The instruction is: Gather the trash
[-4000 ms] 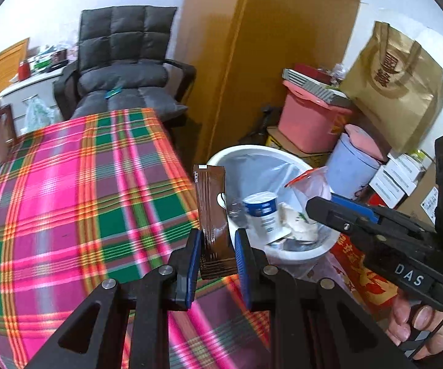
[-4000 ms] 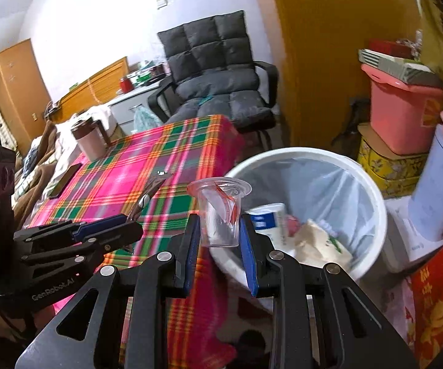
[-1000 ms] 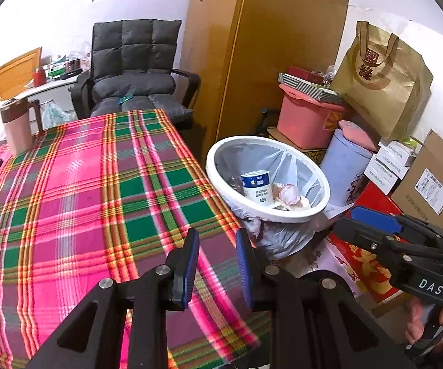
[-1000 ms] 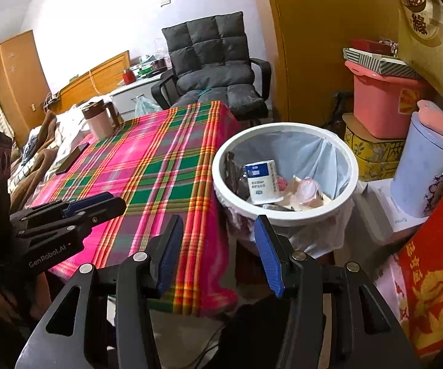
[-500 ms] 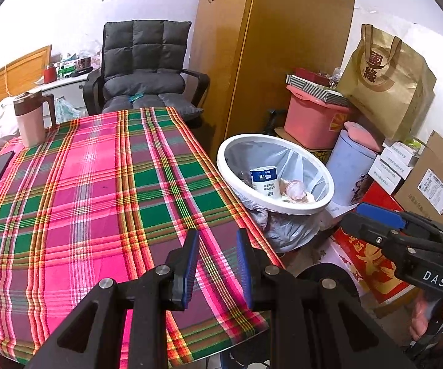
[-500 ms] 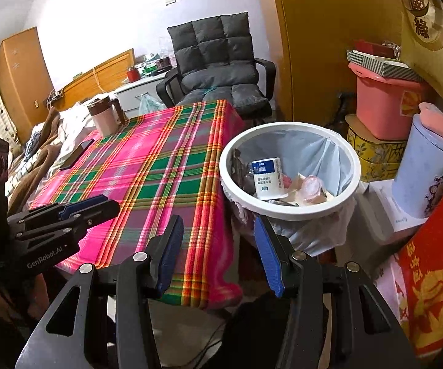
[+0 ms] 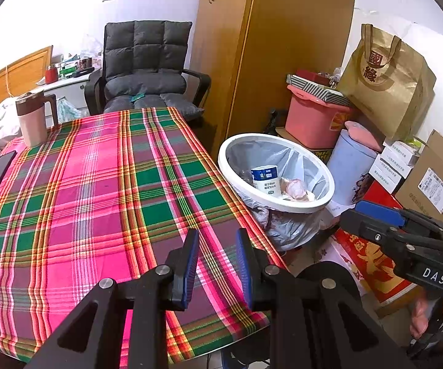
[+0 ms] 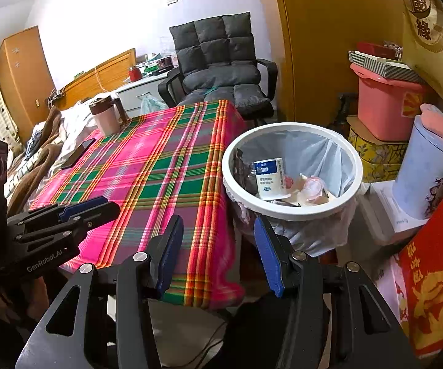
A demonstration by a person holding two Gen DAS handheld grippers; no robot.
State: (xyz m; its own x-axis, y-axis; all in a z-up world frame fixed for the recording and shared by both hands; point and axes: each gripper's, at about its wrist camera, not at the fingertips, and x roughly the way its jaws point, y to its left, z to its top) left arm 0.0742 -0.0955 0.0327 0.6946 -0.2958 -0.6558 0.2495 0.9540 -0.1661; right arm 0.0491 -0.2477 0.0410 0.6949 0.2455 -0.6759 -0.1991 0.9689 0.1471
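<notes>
beside the table (image 7: 77,184), both loads went into the bin (image 8: 292,212); left gripper (image 7: 216,266) narrow and empty, right gripper (image 8: 219,250) wide — table looked cleared.

Woven plaid tablecloth (image 7: 98,184) — matt; bin (image 7: 322,206) — smooth white plastic.

Both tongs empty: the left tongs (image 7: 216,264) are held level with their blue-padded jaws a narrow gap apart, pointing toward 12 o'clock, while the right tongs (image 8: 219,252) stand wide open. In the left wrist view, the person's right hand (image 7: 427,313) grips its handle at 4 o'clock.
</notes>
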